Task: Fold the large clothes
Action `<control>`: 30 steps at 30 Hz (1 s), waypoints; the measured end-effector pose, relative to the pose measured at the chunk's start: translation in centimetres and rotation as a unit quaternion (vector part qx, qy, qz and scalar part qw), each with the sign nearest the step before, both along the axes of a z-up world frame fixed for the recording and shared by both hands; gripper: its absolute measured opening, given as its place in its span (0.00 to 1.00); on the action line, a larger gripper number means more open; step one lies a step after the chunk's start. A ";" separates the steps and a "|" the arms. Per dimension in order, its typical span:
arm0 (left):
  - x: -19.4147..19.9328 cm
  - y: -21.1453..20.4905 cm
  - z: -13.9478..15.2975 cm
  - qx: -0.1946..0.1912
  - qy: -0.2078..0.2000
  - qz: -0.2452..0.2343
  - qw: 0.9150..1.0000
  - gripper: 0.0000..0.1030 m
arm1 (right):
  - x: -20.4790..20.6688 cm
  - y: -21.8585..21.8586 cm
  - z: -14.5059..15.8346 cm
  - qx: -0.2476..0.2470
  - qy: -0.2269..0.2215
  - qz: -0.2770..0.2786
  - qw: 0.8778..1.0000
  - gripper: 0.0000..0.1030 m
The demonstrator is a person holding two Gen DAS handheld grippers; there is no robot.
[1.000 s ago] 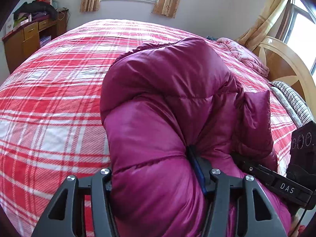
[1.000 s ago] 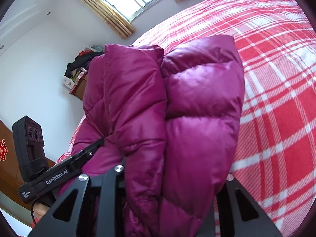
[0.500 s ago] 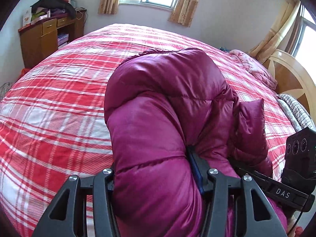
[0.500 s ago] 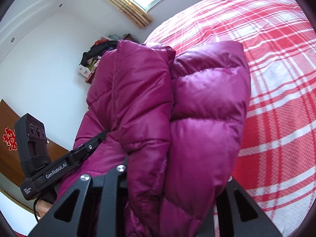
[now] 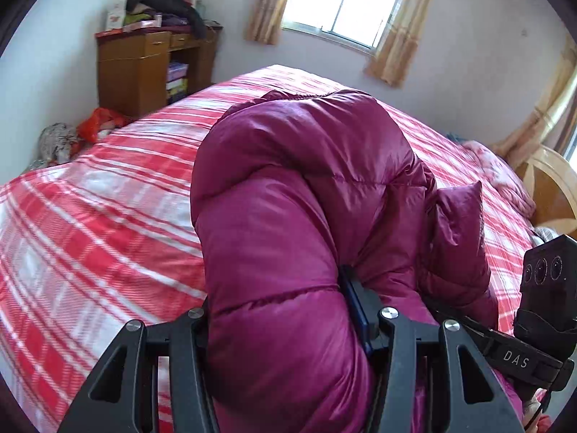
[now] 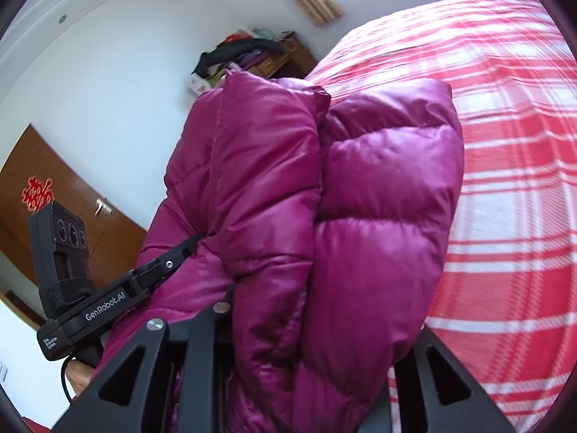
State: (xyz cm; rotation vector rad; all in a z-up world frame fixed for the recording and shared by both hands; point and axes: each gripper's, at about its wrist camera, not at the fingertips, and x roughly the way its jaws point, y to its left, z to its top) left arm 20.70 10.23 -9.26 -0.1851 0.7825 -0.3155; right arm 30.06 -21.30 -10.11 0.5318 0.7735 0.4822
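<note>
Magenta quilted down jacket [image 5: 295, 216], bundled into a thick puffy roll, held up over the bed with the red-and-white plaid cover [image 5: 90, 216]; whether its lower folds touch the cover cannot be told. Left tool [image 5: 285, 321] clamped on one fat lobe of the padding, jaws fairly wide apart because of the bulk between them. Right tool [image 6: 317, 310] clamped on the neighbouring stacked layers, jaws narrower and buried in the fabric. Both tools close together on the same bundle, each visible from the other's camera.

Judged step: carrying the folded bundle across the bed toward a resting spot.

Risks from here:
- Slippery shell plus springy down: likely to squeeze out of a grip, especially at the left, where only one lobe is pinched.
- Loose flap [image 5: 458, 216] hanging free on the right side of the bundle: likely to drop open and undo the fold.
- Uneven motion of the two hands: a pull apart would drag the layers out of line.
- Release without pressing down: trapped air likely to puff the roll open again.

Wooden cabinet piled with clothes [image 5: 144, 61] against the far wall, well apart from the work.
</note>
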 end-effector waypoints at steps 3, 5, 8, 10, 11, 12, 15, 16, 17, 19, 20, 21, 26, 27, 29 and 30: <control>-0.2 2.6 0.3 0.004 -0.006 0.031 0.999 0.52 | 2.5 3.0 0.1 0.000 -0.005 0.030 1.000 0.27; -0.3 4.5 0.4 0.006 -0.006 0.053 0.999 0.52 | 4.1 4.9 0.2 -0.004 -0.008 0.049 0.999 0.27; -0.5 7.0 0.4 0.007 -0.009 0.080 0.997 0.52 | 6.3 7.8 0.3 -0.008 -0.012 0.075 0.997 0.27; -0.7 8.6 0.6 0.005 -0.012 0.096 0.995 0.52 | 8.1 9.5 0.5 -0.006 -0.016 0.093 0.995 0.27; -0.7 9.4 0.7 0.006 -0.015 0.106 0.994 0.52 | 8.0 9.8 0.4 -0.004 -0.019 0.101 0.995 0.27; -0.7 10.0 0.8 0.008 -0.018 0.113 0.993 0.52 | 8.9 10.5 0.4 -0.003 -0.023 0.110 0.994 0.27; -0.5 12.1 0.9 0.019 -0.025 0.133 0.991 0.52 | 10.9 13.1 0.3 0.001 -0.027 0.130 0.991 0.27; -0.4 12.6 0.9 0.023 -0.028 0.141 0.989 0.52 | 11.5 14.0 0.4 0.003 -0.028 0.136 0.990 0.27; -0.2 13.2 0.9 0.026 -0.030 0.147 0.988 0.52 | 12.3 14.9 0.4 0.002 -0.030 0.141 0.990 0.27; 0.2 14.7 0.9 0.031 -0.031 0.156 0.987 0.52 | 13.3 15.9 0.5 -0.004 -0.038 0.152 0.988 0.27; 0.5 15.2 0.9 0.034 -0.029 0.160 0.986 0.52 | 14.0 16.5 0.4 -0.008 -0.041 0.157 0.987 0.27; 1.0 15.6 0.9 0.035 -0.027 0.163 0.986 0.52 | 14.7 17.2 0.4 -0.011 -0.044 0.160 0.986 0.27; 2.9 17.5 0.9 0.050 -0.032 0.175 0.983 0.52 | 16.4 19.6 0.2 -0.018 -0.059 0.171 0.983 0.27; 3.2 17.8 0.9 0.052 -0.032 0.177 0.982 0.52 | 16.2 19.7 0.1 -0.021 -0.060 0.172 0.983 0.27; 4.3 18.4 0.6 0.061 -0.031 0.180 0.981 0.52 | 16.5 20.1 -0.1 -0.032 -0.064 0.171 0.983 0.27; 5.2 18.9 0.4 0.065 -0.030 0.180 0.981 0.52 | 17.2 20.5 -0.3 -0.041 -0.066 0.171 0.982 0.27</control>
